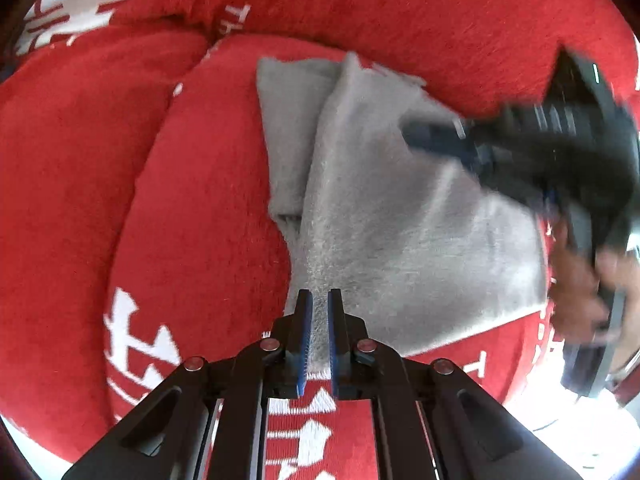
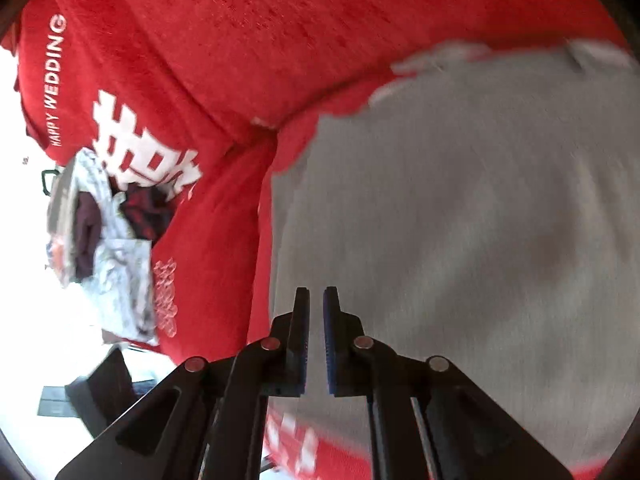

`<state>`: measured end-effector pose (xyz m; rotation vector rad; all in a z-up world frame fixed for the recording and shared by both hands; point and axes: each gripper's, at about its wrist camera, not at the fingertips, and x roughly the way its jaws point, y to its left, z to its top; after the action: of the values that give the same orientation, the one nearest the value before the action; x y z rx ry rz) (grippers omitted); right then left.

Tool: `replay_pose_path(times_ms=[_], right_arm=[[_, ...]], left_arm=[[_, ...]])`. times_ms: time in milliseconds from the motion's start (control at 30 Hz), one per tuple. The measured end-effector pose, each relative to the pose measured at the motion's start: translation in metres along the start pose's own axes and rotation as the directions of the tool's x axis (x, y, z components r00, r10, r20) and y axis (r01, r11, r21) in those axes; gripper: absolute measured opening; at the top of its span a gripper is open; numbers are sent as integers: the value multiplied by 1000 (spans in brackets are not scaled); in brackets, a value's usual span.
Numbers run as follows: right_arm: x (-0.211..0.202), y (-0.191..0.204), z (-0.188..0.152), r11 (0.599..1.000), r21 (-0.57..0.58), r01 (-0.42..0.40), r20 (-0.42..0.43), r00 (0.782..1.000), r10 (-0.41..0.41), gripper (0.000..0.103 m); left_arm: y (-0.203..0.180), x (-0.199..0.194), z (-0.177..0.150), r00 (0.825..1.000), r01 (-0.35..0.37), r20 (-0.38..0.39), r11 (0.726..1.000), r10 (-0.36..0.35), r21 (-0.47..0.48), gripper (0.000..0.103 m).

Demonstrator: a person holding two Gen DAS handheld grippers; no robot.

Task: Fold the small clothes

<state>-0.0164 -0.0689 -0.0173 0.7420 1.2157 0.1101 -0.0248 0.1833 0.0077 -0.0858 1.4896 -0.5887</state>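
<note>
Grey garment spread on a red blanket, one claw clamped on its near edge.

The grey garment point(image 1: 384, 208) lies part-folded on the red blanket point(image 1: 192, 200), a narrower fold showing along its left side. The left claw point(image 1: 319, 300) pinches the garment's near edge between its blue pads. The right claw point(image 2: 316, 296), blurred in the left view, hangs over the garment's right part, jaws nearly together with nothing between them. A heap of dark clothes point(image 2: 108, 220) sits far left of the garment.
</note>
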Motion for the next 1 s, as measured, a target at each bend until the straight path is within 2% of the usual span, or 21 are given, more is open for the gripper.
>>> replay_pose_path(times_ms=[100,233,333,400,467,533,667,800,1000], right_arm=[[28,11,21,998,-50,39,-9,999,-40,8],[63,6,22,1000,-21,16,-40,999,-17,7],[67,23,14,992,-112,64,-38,997,-68,7],[69,36,10,980,-190,59,-75,994,-75,7],[75,47,2,963,-265,50,-141,986,-90,7],[73,54,-8,951,-304,63,-151,982,-114,7],[45,43,-20,975,-219,24,-140,989,-55,8],[15,22,-45,991,-127,28,-153,987,-47,8],[-18,-9,-83,999,8,39,-161,986,-37,9]], left_arm=[[5,1,-4,1000,12,29,1000,-11,-13,7],[9,-1,-9,1000,15,26,1000,-15,-13,7],[15,-3,-11,1000,-12,7,1000,12,-27,7],[21,-5,-13,1000,-3,1,998,3,-59,7],[21,-7,-14,999,-34,-3,998,33,-60,7],[20,-9,-15,998,-56,-14,997,55,-58,7],[15,-11,-18,996,-88,-28,995,87,-48,7],[10,-15,-22,988,-152,-34,987,151,-43,7],[5,-16,-26,981,-189,-62,981,185,-54,7]])
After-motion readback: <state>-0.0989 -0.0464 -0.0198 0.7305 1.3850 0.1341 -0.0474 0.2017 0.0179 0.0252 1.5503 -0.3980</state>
